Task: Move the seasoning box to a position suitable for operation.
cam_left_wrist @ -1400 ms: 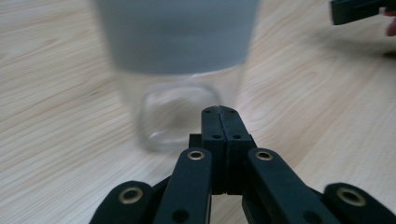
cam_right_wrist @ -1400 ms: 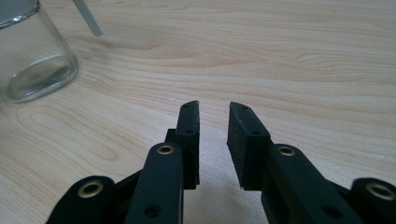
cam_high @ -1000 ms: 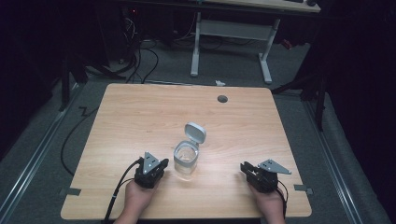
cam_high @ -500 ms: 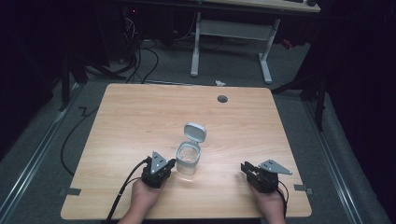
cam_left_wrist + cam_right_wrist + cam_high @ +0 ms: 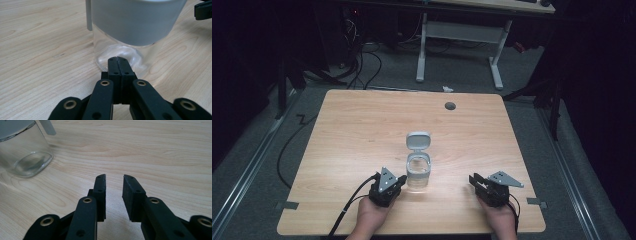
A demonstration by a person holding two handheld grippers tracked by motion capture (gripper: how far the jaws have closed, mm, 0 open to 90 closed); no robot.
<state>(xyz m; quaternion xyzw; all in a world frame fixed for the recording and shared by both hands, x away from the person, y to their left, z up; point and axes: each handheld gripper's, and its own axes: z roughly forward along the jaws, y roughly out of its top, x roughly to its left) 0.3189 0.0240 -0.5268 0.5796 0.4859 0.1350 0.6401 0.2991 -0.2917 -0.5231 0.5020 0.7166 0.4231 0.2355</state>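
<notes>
In the lower middle of the high view, a wooden table (image 5: 362, 130) is seen, and a clear jar (image 5: 418, 172) is stood on it with its grey flip lid (image 5: 418, 140) swung open behind the mouth. The jar looks empty, so little of the work seems to be done yet, and the lid is still to be shut or the jar still to be picked up.

The left gripper (image 5: 396, 183) is held just beside the jar's lower left side. In the left gripper view its jaws are pressed tight together with nothing between them, and the tips (image 5: 117, 60) are pointed at the jar's glass bottom (image 5: 120, 53), very near it. The right gripper (image 5: 477, 182) is rested well apart at the lower right, with its jaws parted and nothing held.

Since the earlier frames, the left gripper has been brought in closer to the jar. The right gripper and the jar have been left where they were.
</notes>
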